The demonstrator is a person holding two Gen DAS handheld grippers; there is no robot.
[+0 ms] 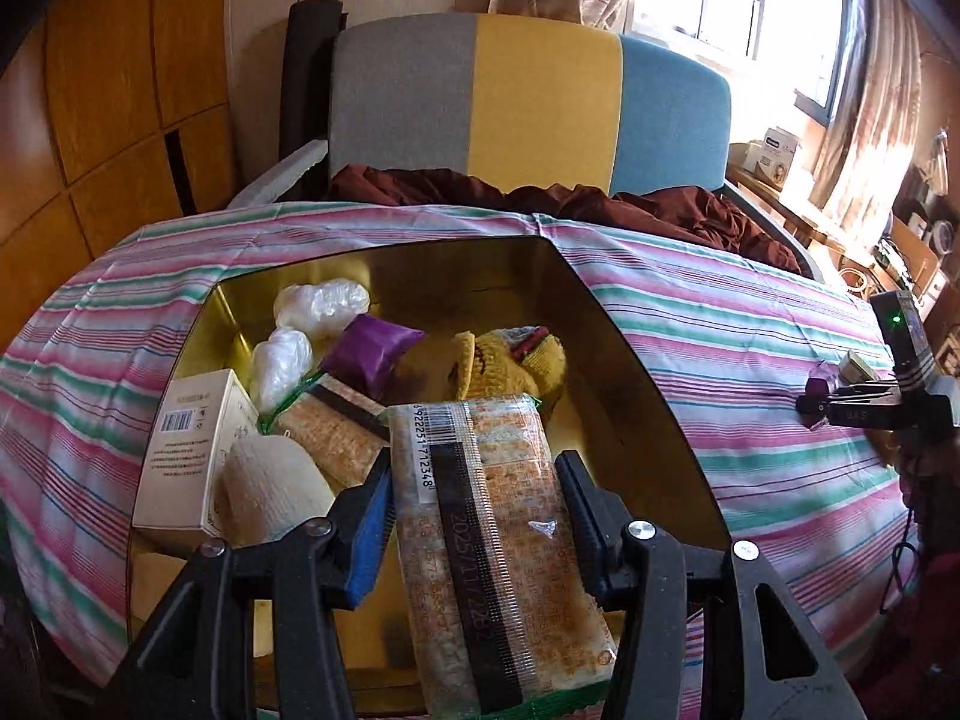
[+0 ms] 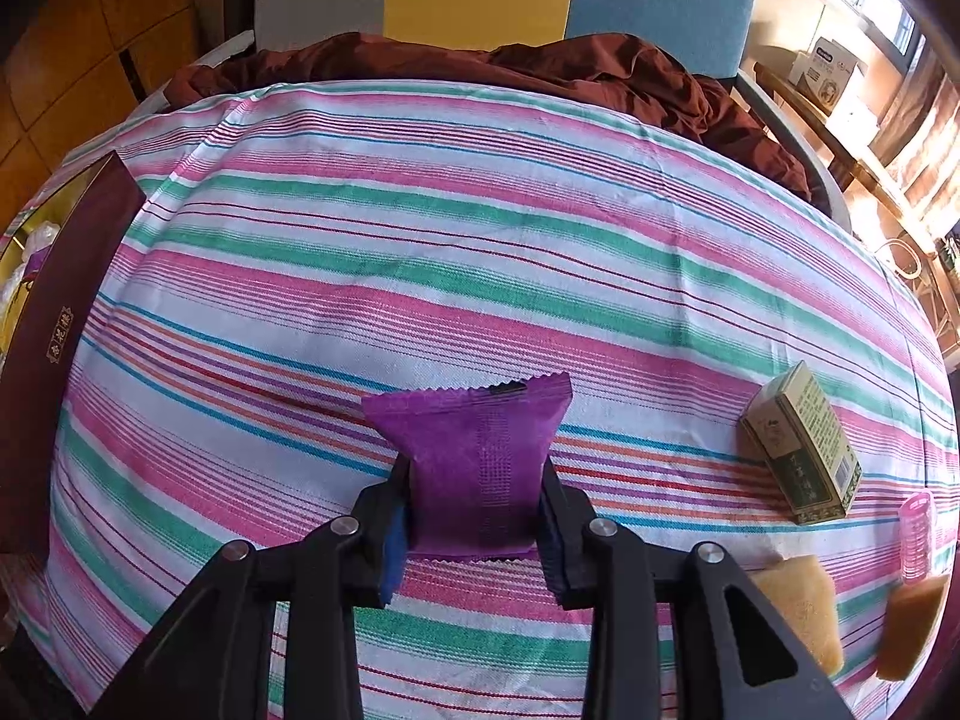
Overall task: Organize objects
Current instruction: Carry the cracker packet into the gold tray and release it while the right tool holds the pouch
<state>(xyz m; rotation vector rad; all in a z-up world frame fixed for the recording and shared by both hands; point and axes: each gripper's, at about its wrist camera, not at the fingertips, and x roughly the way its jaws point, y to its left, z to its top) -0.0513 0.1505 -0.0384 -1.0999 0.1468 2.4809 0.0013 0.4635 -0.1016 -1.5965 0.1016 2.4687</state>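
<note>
- Orange-speckled clear plastic wraps the long snack pack [image 1: 480, 516] clamped between the pads of the left hand-held gripper [image 1: 474, 510], above the near end of a gold-lined box [image 1: 624, 372].
- Inside the box, beyond the pack: a second similar pack [image 1: 336, 426], a cream roll [image 1: 270, 489], a white carton [image 1: 186, 450], two clear plastic bundles [image 1: 321, 300], a purple sachet [image 1: 375, 348] and a yellow knitted item [image 1: 510, 366].
- The right hand-held gripper [image 2: 477, 498] is clamped on a purple packet [image 2: 474, 456] over the striped cloth surface [image 2: 420, 240].
- To its right lie a green carton [image 2: 801, 450], a pink roller [image 2: 917, 537] and two tan blocks [image 2: 804, 606].
- At the far edge, dark red fabric [image 2: 600, 69] lies before a grey, yellow and blue chair back [image 1: 480, 96].
</note>
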